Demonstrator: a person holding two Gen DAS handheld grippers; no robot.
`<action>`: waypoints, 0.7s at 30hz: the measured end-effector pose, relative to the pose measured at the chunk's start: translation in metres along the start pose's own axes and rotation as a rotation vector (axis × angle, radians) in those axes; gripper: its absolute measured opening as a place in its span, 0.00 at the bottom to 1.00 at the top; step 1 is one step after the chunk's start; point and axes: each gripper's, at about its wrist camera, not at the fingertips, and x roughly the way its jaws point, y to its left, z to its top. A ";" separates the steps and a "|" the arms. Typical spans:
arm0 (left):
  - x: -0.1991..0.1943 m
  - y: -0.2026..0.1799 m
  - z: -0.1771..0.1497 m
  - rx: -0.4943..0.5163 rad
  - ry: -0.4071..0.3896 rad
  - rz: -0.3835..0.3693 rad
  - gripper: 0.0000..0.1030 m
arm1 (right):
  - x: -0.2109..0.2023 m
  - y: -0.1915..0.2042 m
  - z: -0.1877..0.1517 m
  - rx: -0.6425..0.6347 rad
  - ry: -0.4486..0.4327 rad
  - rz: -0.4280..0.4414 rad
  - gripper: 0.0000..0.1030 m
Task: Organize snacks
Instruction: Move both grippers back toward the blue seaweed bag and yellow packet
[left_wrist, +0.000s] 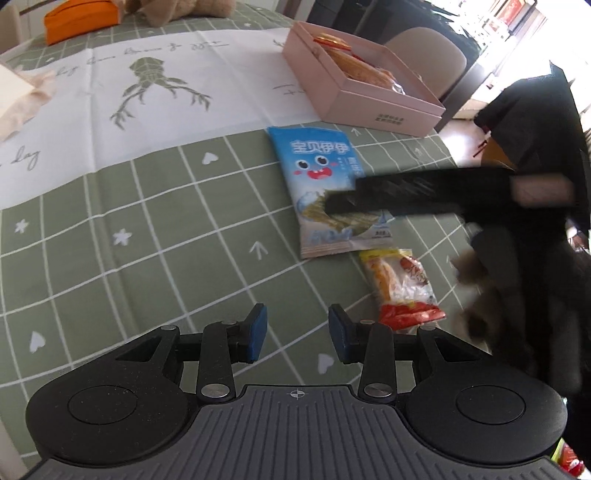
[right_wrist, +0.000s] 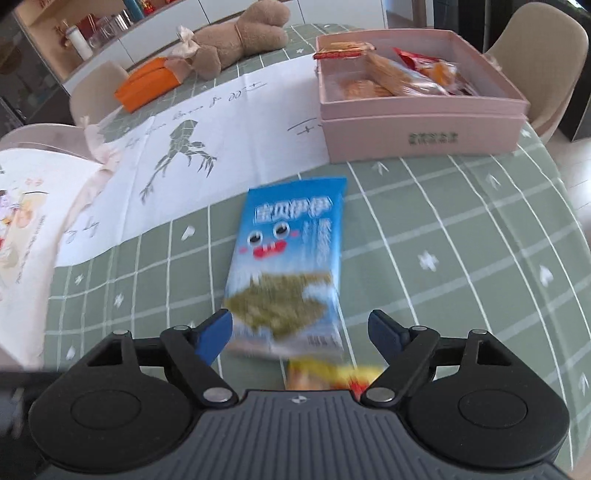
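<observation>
A long blue plastic snack bag (right_wrist: 286, 266) with a smiling cartoon face lies flat on the green checked tablecloth (right_wrist: 461, 258). Its far end points toward a pink cardboard box (right_wrist: 424, 136) that sits further back on the table. The box is open on top and has several orange and red snack packs (right_wrist: 391, 79) inside.

The right gripper (right_wrist: 300, 330) has its two blue-padded fingers spread wide. One finger is on each side of the near end of the blue bag. The fingers hold nothing. In the left wrist view this gripper shows as a dark blurry shape over the lower part of the blue bag.

A small red and yellow snack pack (left_wrist: 402, 290) lies just beside the near end of the blue bag, close to the table edge.

The left gripper (left_wrist: 297, 328) hangs over bare tablecloth, a little way from both packs. Its blue fingers are partly open and it holds nothing.

Further back, a white paper sheet (right_wrist: 229, 136) with a grey line drawing covers part of the cloth. A brown stuffed bear (right_wrist: 240, 40) and a flat orange box (right_wrist: 146, 86) lie at the far side of the table.
</observation>
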 end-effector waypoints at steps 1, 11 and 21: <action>-0.001 0.001 -0.001 0.001 0.002 0.005 0.40 | 0.006 0.005 0.005 -0.014 0.000 -0.015 0.79; 0.000 0.001 -0.001 -0.013 0.003 -0.007 0.40 | 0.034 0.013 0.041 -0.087 0.000 -0.058 0.83; 0.031 -0.025 0.062 -0.020 -0.122 0.030 0.40 | -0.042 -0.057 -0.021 -0.010 -0.025 -0.019 0.83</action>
